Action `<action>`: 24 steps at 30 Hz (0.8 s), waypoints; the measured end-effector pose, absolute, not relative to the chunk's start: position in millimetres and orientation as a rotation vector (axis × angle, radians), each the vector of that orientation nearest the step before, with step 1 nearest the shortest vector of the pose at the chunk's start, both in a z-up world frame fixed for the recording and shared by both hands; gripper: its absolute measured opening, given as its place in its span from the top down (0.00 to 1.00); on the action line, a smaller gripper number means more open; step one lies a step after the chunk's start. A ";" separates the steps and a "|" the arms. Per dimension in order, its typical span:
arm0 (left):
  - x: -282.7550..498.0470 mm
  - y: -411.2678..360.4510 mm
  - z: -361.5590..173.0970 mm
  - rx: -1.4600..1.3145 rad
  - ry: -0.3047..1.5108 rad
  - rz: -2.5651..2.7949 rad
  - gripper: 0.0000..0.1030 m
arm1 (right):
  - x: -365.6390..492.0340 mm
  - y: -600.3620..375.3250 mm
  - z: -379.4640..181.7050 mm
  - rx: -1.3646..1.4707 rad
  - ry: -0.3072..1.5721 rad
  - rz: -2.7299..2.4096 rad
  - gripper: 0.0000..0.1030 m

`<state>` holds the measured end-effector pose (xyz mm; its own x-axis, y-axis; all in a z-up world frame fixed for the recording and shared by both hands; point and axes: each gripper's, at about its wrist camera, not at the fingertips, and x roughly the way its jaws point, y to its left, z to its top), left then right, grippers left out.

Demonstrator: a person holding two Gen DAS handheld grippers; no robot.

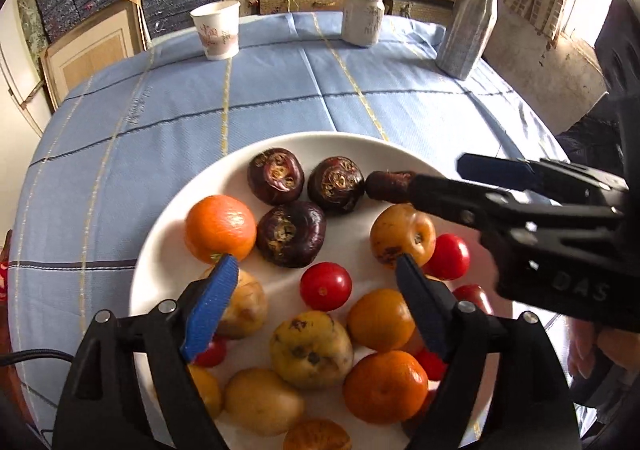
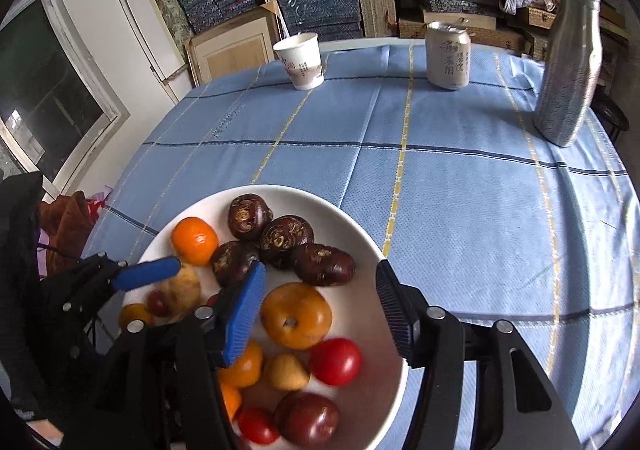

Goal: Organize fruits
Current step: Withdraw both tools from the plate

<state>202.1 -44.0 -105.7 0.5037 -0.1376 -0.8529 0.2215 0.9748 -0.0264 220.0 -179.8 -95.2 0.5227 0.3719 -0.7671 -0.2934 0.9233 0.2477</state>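
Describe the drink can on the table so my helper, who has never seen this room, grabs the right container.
On the blue checked tablecloth, look along the far edge. Between the white paper cup and the tall silvery bottle stands the pale metal can, alone bearing dark printed characters and an opened top.

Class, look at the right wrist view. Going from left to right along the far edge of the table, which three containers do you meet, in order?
Paper cup → drinks can → tall patterned bottle. All three stand upright on the blue checked tablecloth, well beyond the white plate of fruit.
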 end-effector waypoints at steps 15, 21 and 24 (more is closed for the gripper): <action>129.8 -5.0 -69.9 0.052 0.987 -0.116 0.07 | 122.2 -187.0 -58.3 0.059 0.910 0.367 0.13; 97.2 4.5 -61.7 0.054 0.976 -0.087 0.06 | 82.2 -183.8 -50.4 0.015 0.894 0.345 0.07; 84.0 6.4 -57.2 0.061 0.975 -0.069 0.05 | 66.1 -184.8 -49.0 0.014 0.900 0.336 0.06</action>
<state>84.0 6.4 -57.2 0.5589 -0.0310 -0.8286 0.0856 0.9961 0.0205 66.1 -184.8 -49.0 0.5732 0.2924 -0.7654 -0.2805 0.9477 0.1519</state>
